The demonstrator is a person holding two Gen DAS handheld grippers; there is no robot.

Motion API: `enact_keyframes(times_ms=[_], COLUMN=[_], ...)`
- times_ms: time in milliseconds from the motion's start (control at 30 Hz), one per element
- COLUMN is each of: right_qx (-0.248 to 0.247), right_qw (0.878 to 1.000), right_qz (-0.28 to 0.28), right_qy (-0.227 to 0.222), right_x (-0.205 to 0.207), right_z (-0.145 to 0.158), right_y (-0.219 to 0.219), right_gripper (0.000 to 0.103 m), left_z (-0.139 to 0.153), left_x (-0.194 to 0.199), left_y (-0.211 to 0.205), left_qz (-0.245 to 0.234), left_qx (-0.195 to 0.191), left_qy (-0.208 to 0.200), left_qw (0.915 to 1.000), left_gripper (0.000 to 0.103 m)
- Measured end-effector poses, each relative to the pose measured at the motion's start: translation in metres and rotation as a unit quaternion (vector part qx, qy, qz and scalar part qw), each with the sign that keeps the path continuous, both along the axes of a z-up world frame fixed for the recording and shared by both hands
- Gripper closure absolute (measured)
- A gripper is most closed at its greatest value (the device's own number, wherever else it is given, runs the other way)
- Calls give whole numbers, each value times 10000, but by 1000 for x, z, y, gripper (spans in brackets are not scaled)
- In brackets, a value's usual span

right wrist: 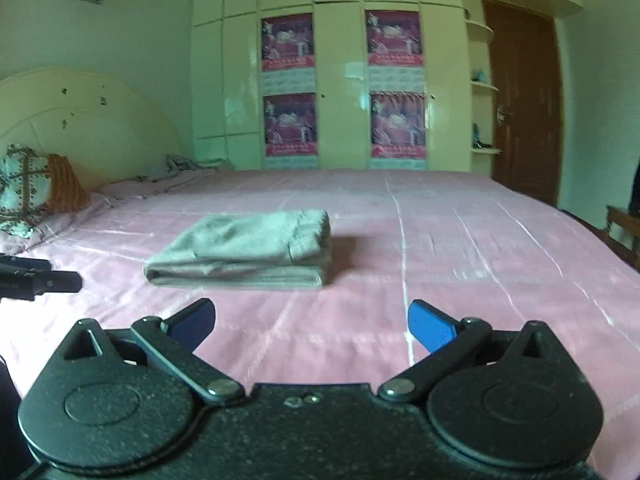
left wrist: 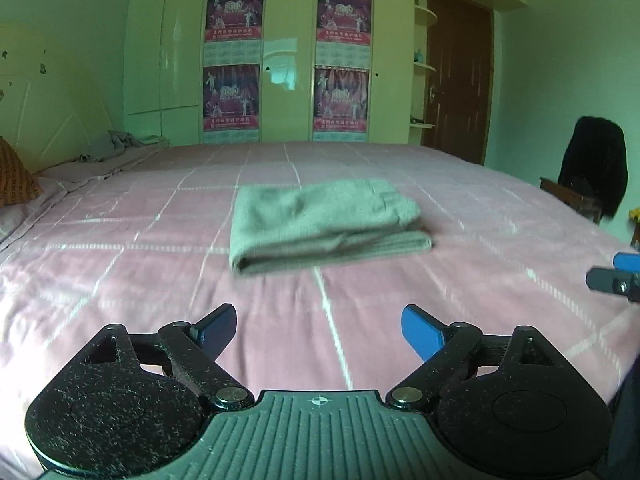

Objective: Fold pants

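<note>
Lying folded on one bed (left wrist: 400, 320), one pants (left wrist: 320, 224) bundle; two grippers apart.

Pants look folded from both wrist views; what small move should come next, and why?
Probably none on the cloth: just ease both tools back a little. The pants lie as a compact layered stack on the pink bed sheet, edges fairly even. The left tool and right tool are both open, empty and short of the stack, so another grab would likely only disturb the fold.
</note>
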State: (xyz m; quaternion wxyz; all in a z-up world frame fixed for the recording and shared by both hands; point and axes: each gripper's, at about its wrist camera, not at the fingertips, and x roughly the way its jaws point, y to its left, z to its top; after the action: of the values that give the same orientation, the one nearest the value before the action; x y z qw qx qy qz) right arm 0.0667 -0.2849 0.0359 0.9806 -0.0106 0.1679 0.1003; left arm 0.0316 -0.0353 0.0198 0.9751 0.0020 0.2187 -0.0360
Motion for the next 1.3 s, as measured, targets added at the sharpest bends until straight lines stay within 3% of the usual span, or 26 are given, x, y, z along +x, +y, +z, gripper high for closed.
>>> enact_keyframes(times_ms=[67, 133, 267, 1300], right_qx=[-13, -97, -55, -110], right_qw=[9999, 9994, 9996, 9994], right_qz=[-163, -257, -244, -243], right_qy=[56, 219, 137, 241], right_x=[-8, -10, -6, -5], right_z=[-15, -26, -23, -30], right_y=[-2, -2, 0, 3], right_gripper=[0, 0, 0, 0], left_z=[-17, -22, -20, -21], left_x=[-11, -8, -6, -9], left_y=[1, 7, 16, 10], left_qz=[91, 215, 322, 214], left_qx=[62, -173, -288, -251], left_qy=[116, 348, 127, -4], left_qw=[9999, 9990, 9990, 9995], left_gripper=[13, 12, 0, 0])
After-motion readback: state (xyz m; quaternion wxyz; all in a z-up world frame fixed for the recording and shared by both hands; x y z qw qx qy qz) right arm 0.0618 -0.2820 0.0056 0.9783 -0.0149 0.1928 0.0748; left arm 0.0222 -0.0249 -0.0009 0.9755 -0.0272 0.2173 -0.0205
